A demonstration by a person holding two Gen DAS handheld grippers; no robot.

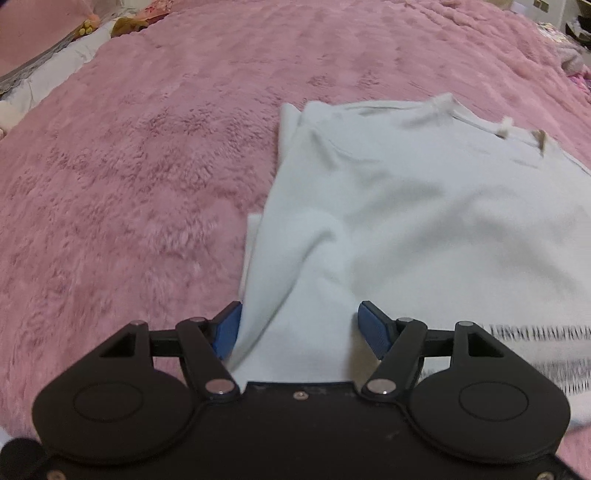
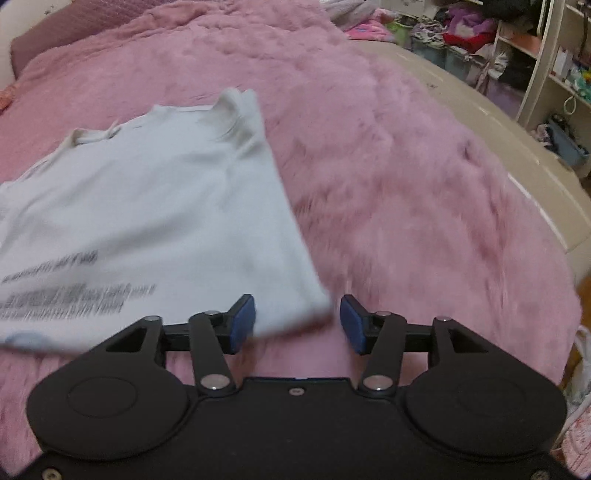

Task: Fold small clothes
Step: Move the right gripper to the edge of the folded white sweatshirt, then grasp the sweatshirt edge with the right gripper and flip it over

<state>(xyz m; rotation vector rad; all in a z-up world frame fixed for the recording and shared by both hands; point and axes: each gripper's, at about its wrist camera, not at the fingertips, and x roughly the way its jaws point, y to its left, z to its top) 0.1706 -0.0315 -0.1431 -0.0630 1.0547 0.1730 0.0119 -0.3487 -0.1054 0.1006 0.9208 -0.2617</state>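
Note:
A small white T-shirt with blurred black lettering lies on a pink fluffy blanket, its sides folded in and its collar at the far end. My left gripper is open, its blue pads on either side of the shirt's near left corner, whose cloth runs between them. In the right wrist view the same white T-shirt lies left of centre. My right gripper is open too, with the shirt's near right corner lying in the gap by the left pad.
The pink blanket covers the bed around the shirt. Pillows and soft toys sit at the far left. Past a beige bed edge on the right are white shelves and heaps of clothes.

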